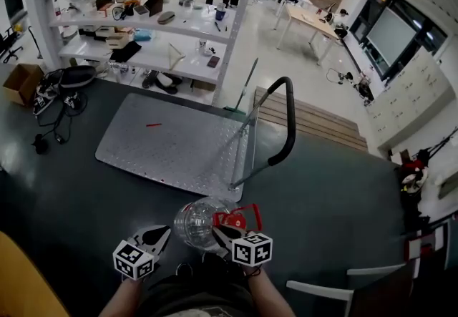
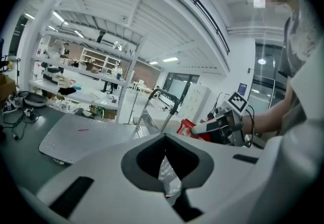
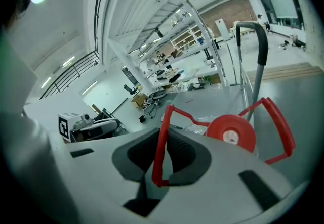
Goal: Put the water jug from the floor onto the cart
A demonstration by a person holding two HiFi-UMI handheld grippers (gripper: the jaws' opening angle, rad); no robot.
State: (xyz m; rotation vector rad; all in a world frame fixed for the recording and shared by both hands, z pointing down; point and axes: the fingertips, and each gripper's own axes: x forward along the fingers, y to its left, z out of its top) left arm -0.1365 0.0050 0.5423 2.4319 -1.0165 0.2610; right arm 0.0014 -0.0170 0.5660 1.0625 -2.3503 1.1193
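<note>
The clear water jug with a red cap and a red wire handle hangs close in front of me, just short of the cart's near corner. My right gripper is shut on the red handle, beside the cap. My left gripper is at the jug's left side. Its jaws stand nearly together with crinkled clear jug plastic pinched between them. The cart's grey metal deck lies ahead, bare except for a small red mark.
The cart's black push handle rises at the deck's right end, just beyond the jug. White shelving full of items stands behind the cart. Cables and a cardboard box lie at far left, and a white chair at lower right.
</note>
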